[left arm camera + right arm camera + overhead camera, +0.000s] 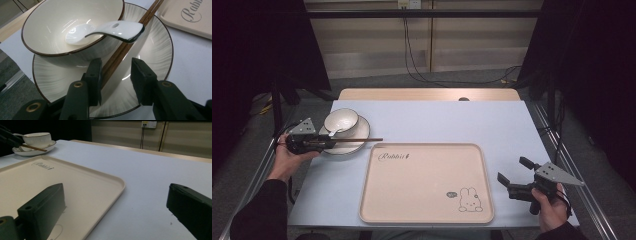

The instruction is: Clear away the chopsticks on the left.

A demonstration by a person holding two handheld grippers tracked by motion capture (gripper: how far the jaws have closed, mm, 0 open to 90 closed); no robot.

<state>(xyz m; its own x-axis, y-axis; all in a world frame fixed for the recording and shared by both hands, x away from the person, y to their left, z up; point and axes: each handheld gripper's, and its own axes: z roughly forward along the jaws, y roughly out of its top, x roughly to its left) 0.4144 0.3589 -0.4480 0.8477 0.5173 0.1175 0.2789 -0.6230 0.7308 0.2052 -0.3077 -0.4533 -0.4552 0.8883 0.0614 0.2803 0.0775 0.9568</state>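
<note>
Black jaws of the left gripper (116,80) stood apart over the striped plate (155,47), and the brown chopsticks (120,53) ran between them, lying against the inner face of one jaw; whether the other jaw touched them could not be told, so it was not clear if the gripper truly held them. From the high view, the left gripper (324,143) was at the near left edge of the plate (357,145), held by the person's left hand (287,157), and the chopsticks (362,140) reached from it across the plate toward the right, with their tips just past the rim. A white bowl (341,121) with a dark rim sat on the plate, and a white ceramic spoon (110,30) rested in it with the handle over the bowl's edge, above the chopsticks. The beige tray (427,182), with a rabbit drawing in one corner, lay in the middle of the pale blue table (462,122), just beside the plate. The right gripper (513,174) was held at the right of the tray by the right hand (549,207), its jaws wide apart and with nothing between them.
</note>
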